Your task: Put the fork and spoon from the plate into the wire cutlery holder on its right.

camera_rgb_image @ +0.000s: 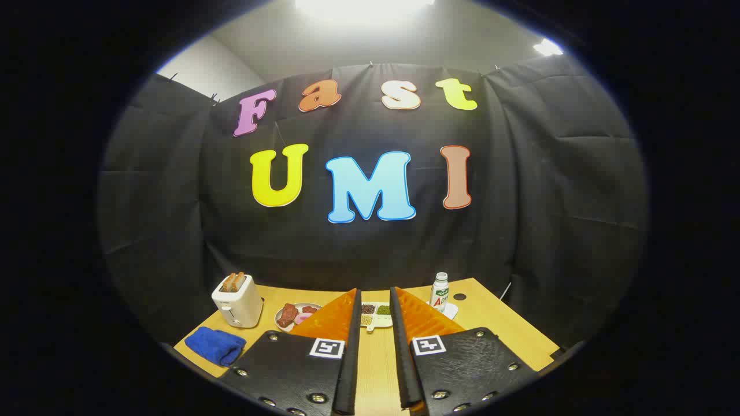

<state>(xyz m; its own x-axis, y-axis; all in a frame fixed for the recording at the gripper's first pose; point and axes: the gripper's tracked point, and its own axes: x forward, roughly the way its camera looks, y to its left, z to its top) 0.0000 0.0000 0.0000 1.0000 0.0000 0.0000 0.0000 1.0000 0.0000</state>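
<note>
Gripper view: light wooden desk at the foot of the booth wall. Gripper, released, fingers parted with nothing between them, held high above the desk's near side. Cream two-slot toaster holding bread slices, far left. Folded blue cloth, in front of the toaster. Round pale plate carrying brown and pink food, just left of the fingers. White divided tray of grains, beyond the fingertips. Small white bottle, right of the fingers. Fork, spoon and wire holder: cannot be made out. Judgement: tip the gripper down first to find the cutlery, then approach a handle crosswise.
</note>
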